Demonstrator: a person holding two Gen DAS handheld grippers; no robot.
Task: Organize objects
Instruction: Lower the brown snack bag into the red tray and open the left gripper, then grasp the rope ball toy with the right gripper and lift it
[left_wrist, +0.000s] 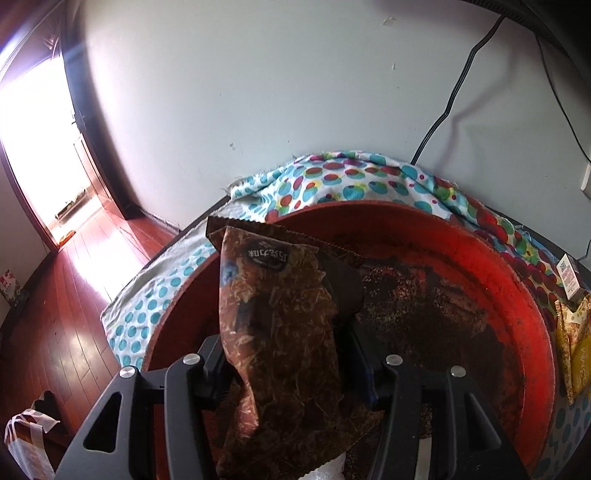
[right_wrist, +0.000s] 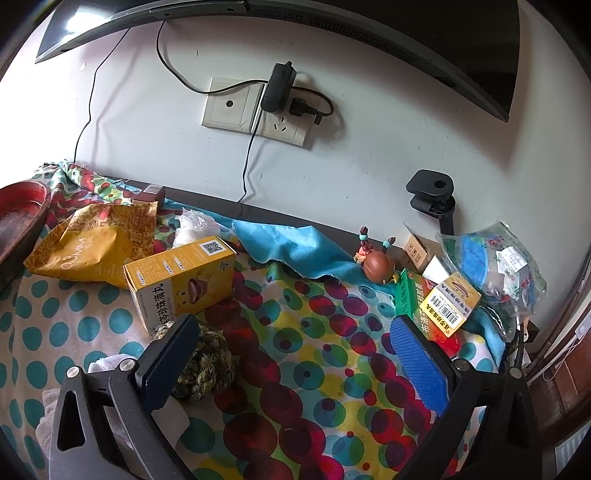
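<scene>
My left gripper (left_wrist: 286, 363) is shut on a brown snack packet (left_wrist: 277, 314) and holds it upright over a big red round tray (left_wrist: 517, 295). My right gripper (right_wrist: 295, 354) is open and empty above the dotted cloth (right_wrist: 295, 387). Near it lie a yellow medicine box (right_wrist: 181, 280), a yellow snack bag (right_wrist: 92, 247), a green-yellow knotted rope (right_wrist: 203, 369), a green and a yellow-barcoded box (right_wrist: 439, 306), a small brown figurine (right_wrist: 376, 264) and a clear bag with blue contents (right_wrist: 491, 266). The tray's edge shows at the left of the right wrist view (right_wrist: 22, 206).
The dotted cloth (left_wrist: 351, 177) covers a table against a white wall. A blue cloth (right_wrist: 295, 247) lies at the back. A wall socket with plugs (right_wrist: 266, 107) and cables hang above. A black clamp (right_wrist: 432, 195) stands at right. Wooden floor (left_wrist: 74, 295) lies to the left.
</scene>
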